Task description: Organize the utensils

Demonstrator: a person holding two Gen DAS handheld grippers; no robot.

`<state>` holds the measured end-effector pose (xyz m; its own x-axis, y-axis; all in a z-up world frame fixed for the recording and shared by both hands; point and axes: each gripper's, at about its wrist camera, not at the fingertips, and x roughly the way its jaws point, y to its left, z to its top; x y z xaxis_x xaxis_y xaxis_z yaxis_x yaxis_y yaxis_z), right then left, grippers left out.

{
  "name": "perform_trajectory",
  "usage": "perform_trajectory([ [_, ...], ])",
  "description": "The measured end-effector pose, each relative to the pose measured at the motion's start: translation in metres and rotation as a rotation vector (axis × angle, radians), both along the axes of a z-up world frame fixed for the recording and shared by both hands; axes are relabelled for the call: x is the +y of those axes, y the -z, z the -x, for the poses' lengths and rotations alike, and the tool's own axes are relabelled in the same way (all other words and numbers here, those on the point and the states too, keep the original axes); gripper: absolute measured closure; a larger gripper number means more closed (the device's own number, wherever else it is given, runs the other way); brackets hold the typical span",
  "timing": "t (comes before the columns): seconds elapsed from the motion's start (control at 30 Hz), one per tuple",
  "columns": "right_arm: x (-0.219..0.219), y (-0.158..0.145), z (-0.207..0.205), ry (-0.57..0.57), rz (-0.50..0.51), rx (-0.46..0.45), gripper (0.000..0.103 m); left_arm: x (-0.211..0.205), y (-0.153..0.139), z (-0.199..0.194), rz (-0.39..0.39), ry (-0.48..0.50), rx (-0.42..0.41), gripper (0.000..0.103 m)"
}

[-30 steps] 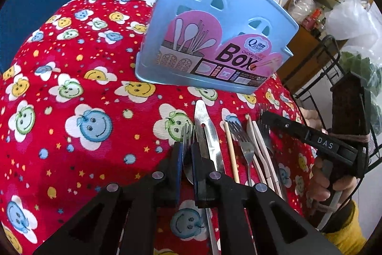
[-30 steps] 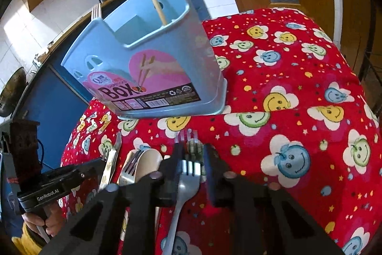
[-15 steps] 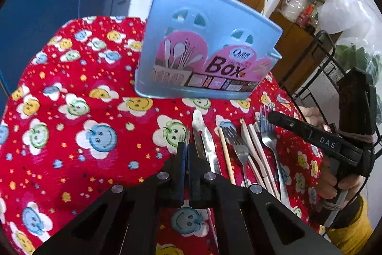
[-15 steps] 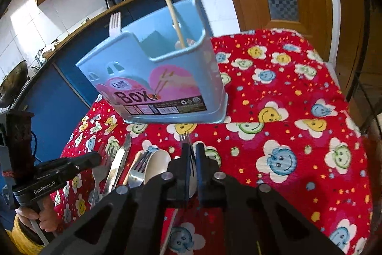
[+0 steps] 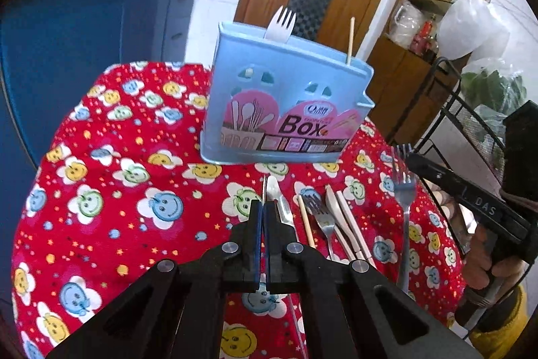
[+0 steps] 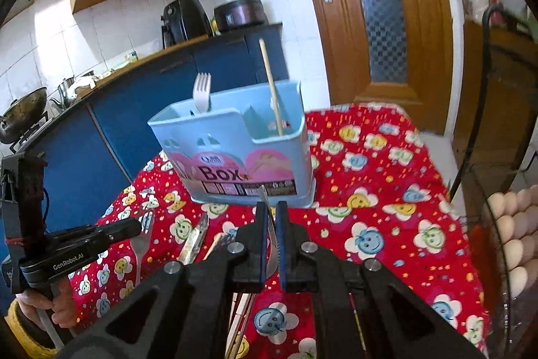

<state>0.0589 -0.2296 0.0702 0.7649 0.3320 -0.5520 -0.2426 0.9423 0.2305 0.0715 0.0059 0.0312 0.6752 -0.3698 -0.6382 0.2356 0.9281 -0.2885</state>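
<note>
Your left tool [image 5: 264,211] is clamped on a thin metal fork [image 5: 264,187], your right tool [image 6: 272,217] on another steel fork [image 6: 271,244], both in front of the pale blue plastic utensil box [image 6: 235,153].

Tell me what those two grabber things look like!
Both grippers, left and right, are black plastic with flat blue-edged fingers and silver screws. Seen side-on, each has a pistol-style handle; one reads "DAS", the other "GenRobot.AI". The hand gripping one wears a yellow sleeve.
</note>
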Motion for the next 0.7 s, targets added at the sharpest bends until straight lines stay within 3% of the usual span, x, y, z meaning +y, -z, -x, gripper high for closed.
perform_trajectory([
  [0.4,0.014,-0.044,0.037,0.027,0.069,-0.171,0.097,0.001,-0.042,0.027,-0.018,-0.016,-0.150,0.102],
  [0.7,0.017,-0.071,0.038,0.045,0.108,-0.242,0.098,0.001,-0.078,0.023,-0.007,-0.013,-0.229,0.102],
])
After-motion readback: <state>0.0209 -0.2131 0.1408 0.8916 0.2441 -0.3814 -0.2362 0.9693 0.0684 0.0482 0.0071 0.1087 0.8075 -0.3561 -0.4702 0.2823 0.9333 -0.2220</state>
